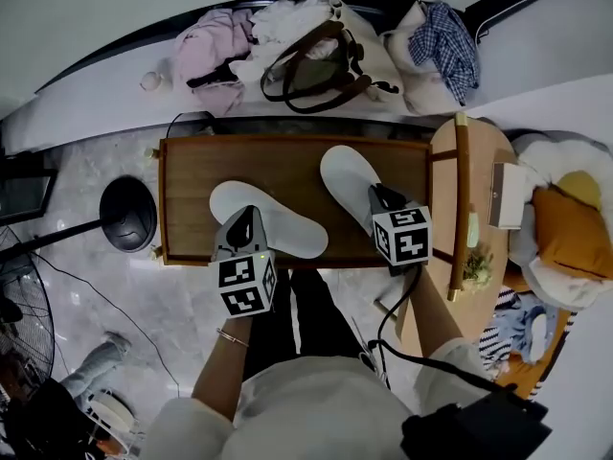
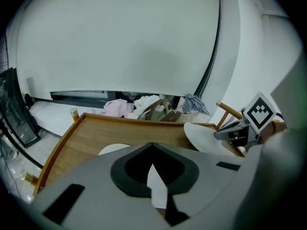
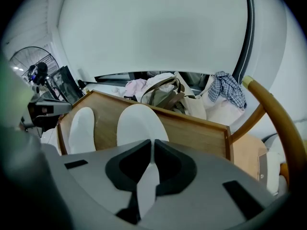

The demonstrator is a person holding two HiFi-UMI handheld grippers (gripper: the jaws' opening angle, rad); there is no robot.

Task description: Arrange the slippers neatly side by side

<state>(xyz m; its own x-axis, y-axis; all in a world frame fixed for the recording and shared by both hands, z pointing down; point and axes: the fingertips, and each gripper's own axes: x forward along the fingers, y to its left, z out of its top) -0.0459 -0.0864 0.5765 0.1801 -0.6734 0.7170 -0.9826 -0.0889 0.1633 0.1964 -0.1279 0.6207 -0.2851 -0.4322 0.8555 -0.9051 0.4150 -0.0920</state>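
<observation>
Progress looks early: both slippers sit on the wooden counter [image 1: 287,143], but they are not yet a tidy pair. The left slipper [image 1: 283,226] lies almost crosswise along the near rim, while the right slipper [image 1: 345,178] points away toward the far rim and leans a little left. The two are set at an angle and apart rather than parallel and close.

Both are gripped. The left tool [image 1: 246,213] has its jaws pressed together on a thin white edge of the left slipper. The right tool [image 1: 377,194] likewise pinches the near end of the right slipper, whose sole stretches away from its jaws.

What remains, by my reading, is to swing one or both slippers until they point the same way, bring them just beside each other with the ends level, and then let go.

As for containers, the counter's raised rim makes it a shallow tray, and it holds nothing but the two slippers. Behind it on the white ledge stands a bag [image 1: 316,73] with brown straps. Its contents cannot be made out. A pink garment [image 1: 211,51] and a checked shirt [image 1: 446,36] lie loose beside it, not inside.
</observation>
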